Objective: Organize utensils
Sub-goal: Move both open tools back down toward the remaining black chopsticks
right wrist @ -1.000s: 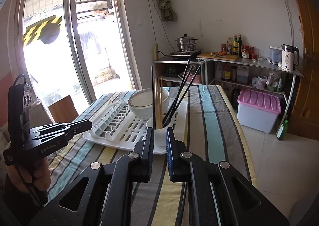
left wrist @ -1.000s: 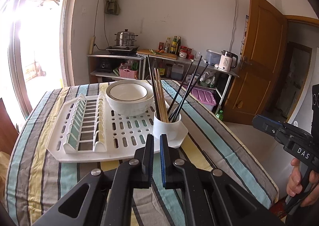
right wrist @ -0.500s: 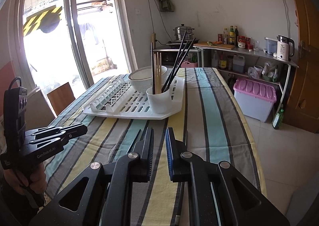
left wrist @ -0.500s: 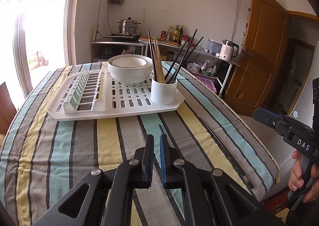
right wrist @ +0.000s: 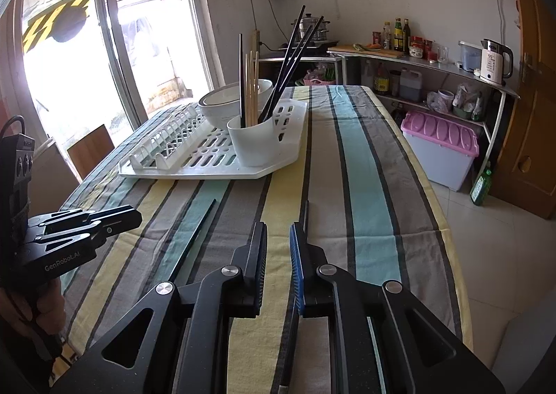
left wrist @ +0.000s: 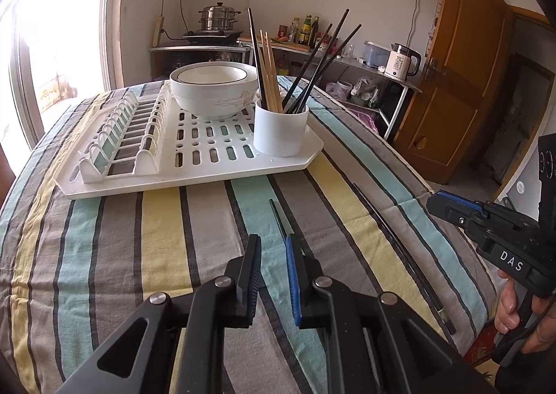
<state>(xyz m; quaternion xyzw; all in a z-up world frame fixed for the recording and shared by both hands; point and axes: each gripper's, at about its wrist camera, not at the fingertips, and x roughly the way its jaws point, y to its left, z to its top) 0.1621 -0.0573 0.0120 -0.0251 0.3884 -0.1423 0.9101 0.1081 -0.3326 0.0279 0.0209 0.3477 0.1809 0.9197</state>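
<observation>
A white utensil cup [left wrist: 280,128] [right wrist: 255,142] stands on the near right corner of a white drying rack [left wrist: 194,164] [right wrist: 208,164] and holds several black and wooden chopsticks. Two black chopsticks lie loose on the striped tablecloth. One chopstick [left wrist: 279,220] [right wrist: 194,237] lies just ahead of my left gripper [left wrist: 272,251], which is slightly open and empty. The other chopstick [left wrist: 399,248] [right wrist: 305,213] lies under my right gripper [right wrist: 278,237], also slightly open and empty; its far end shows past the fingertips.
A white bowl [left wrist: 213,88] [right wrist: 226,105] sits on the rack behind the cup. The table's right edge [left wrist: 434,192] drops to a tiled floor. A pink-lidded bin [right wrist: 439,147], shelves with bottles and a kettle [right wrist: 493,56] stand beyond.
Both grippers have dropped lower toward the tablecloth and their jaws have parted a little. The loose chopsticks have come into view in front of them.
</observation>
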